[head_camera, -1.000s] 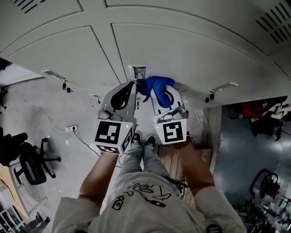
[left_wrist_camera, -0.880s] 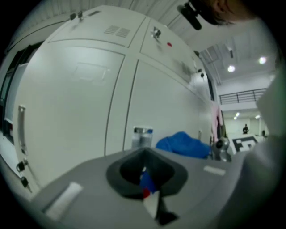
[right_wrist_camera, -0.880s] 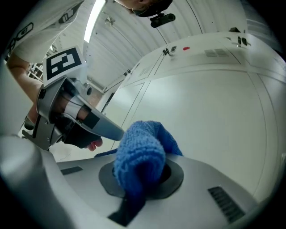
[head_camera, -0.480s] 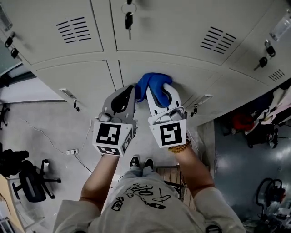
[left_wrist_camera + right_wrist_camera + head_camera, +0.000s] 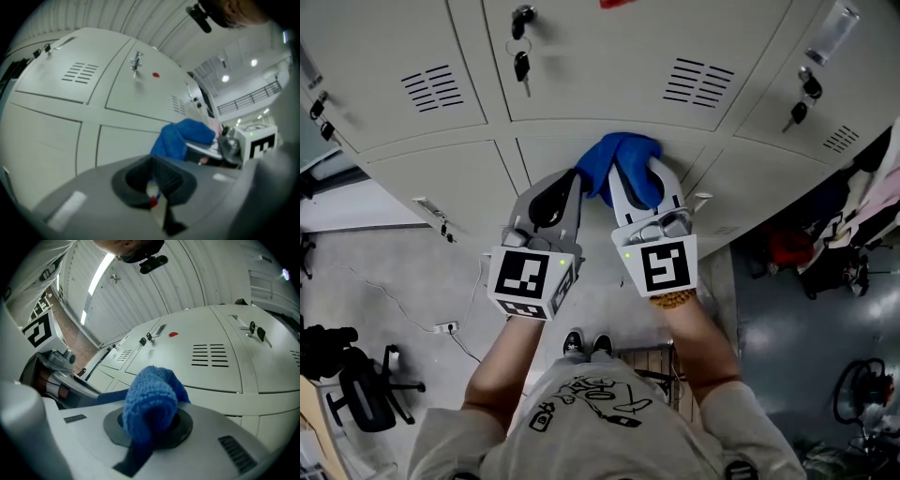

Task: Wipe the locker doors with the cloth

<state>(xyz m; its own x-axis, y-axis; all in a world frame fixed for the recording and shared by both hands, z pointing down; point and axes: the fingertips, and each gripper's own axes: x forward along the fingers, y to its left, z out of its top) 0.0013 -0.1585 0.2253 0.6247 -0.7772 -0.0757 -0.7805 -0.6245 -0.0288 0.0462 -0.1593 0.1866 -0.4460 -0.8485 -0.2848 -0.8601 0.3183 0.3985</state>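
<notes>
Grey left gripper: forearm stretched forward, jaws together, empty.
White right gripper: just beside it, clamped on the cloth.
Cloth: blue, nubbly, bunched against a lower door.
Locker doors: pale painted metal, slotted vents, hanging keys.

The right gripper holds a blue cloth against a locker door, left gripper just beside.

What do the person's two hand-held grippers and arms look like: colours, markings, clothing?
The left gripper is grey with a black inset; the right gripper is white. Each carries a white cube with black square markers and a green light. The person wears a pale short-sleeved printed T-shirt and a beaded bracelet.
</notes>
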